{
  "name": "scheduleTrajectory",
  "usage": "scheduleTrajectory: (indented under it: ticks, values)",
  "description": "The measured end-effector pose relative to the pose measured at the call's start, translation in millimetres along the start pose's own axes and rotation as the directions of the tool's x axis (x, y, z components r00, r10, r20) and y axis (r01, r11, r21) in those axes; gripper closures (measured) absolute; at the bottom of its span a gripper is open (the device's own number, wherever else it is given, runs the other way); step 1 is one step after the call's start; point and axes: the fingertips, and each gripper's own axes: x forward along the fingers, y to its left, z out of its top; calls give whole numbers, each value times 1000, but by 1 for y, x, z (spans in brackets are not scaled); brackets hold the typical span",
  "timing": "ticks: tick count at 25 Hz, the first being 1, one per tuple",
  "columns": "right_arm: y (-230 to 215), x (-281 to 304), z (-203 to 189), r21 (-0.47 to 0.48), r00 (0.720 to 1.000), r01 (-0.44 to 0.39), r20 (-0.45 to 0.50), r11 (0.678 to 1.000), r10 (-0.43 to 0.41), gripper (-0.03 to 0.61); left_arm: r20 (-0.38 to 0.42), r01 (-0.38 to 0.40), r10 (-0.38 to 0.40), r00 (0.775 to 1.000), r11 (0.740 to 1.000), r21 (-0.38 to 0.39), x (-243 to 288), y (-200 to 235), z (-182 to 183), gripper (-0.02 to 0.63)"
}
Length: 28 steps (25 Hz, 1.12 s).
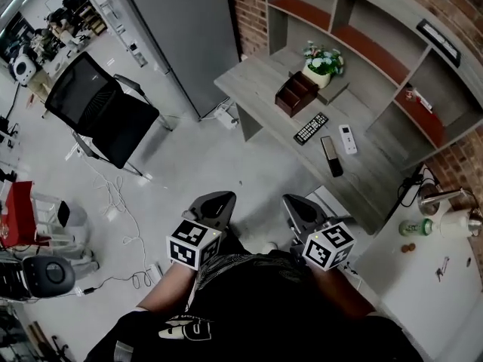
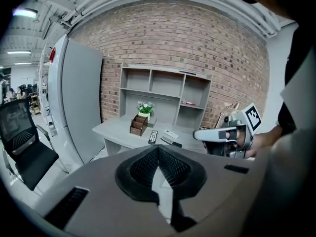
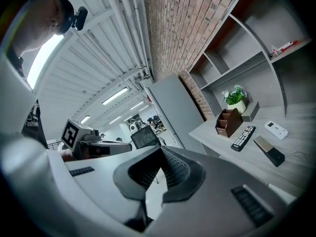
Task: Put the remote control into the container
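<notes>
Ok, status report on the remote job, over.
Shut, empty: left gripper, right gripper. On desk: black remote, near brown container, not in it. Nothing blocking.

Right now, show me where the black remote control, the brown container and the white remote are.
black remote control [image 1: 311,128], head view, middle of its keypad.
brown container [image 1: 294,96], head view, middle of its open top.
white remote [image 1: 347,139], head view, middle of its body.
</notes>
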Motion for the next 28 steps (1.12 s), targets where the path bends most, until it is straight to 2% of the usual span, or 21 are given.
scheduleTrajectory:
  ticks: [8,13,17,21,24,28]
  values:
    - [-30,28,8,18,993,116,20,993,-117,583,-18,104,-103,994,993,54,41,33,14,607]
    - [-40,72,24,33,979,203,18,979,-204,584,-29,165,-163,986,982,95,61,80,36,607]
    - [-39,111,36,4,965,260,10,966,-260,583,-43,217,-214,976,969,115,74,121,53,607]
    - [-41,148,47,-11,945,325,19,945,-325,583,-41,263,-260,965,952,156,85,164,74,607]
    - [-44,169,47,25,926,377,18,926,-377,583,-50,307,-303,952,938,159,92,194,84,607]
    - [-57,180,46,62,881,471,17,880,-473,583,-70,353,-346,936,918,183,103,231,96,607]
